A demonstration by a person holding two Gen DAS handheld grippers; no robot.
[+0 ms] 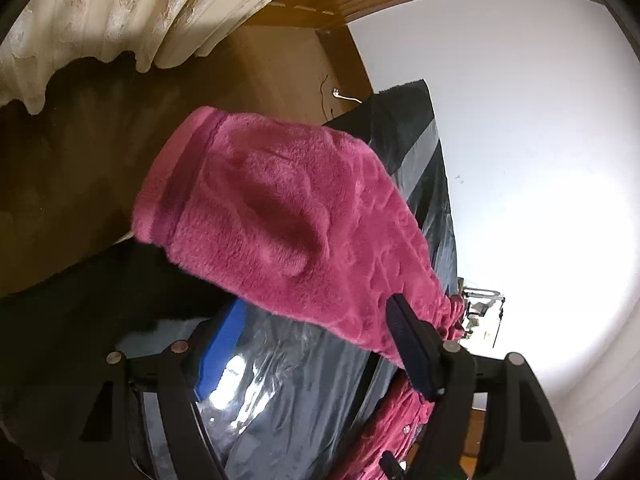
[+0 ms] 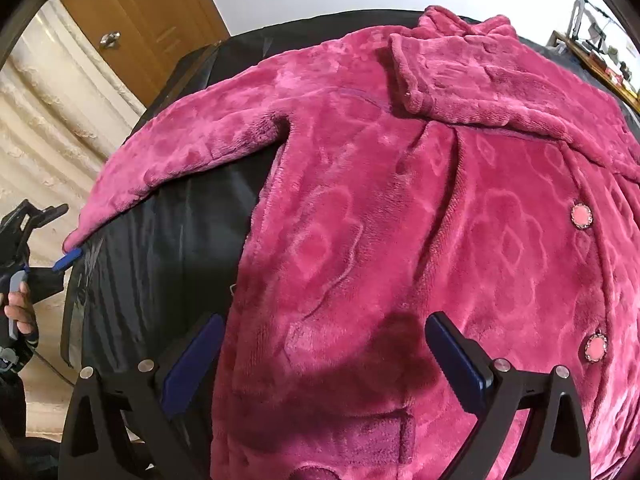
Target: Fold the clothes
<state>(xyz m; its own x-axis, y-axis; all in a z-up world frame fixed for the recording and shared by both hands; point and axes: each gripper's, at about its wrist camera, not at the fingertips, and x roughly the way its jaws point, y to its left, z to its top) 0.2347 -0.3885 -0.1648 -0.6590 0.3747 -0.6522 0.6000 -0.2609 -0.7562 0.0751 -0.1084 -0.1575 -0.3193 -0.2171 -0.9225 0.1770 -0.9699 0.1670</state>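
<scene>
Lying flat on the black worktop (image 2: 160, 248), pink fleece jacket (image 2: 400, 220) is filling centre frame; right gripper (image 2: 324, 364) is hovering apart over its hem, left gripper (image 1: 312, 344) apart beside the sleeve cuff (image 1: 168, 196).

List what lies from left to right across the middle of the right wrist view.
Left gripper at the sleeve tip → cream curtain → pink sleeve → black table cover → fleece jacket body → upper pink button.
</scene>
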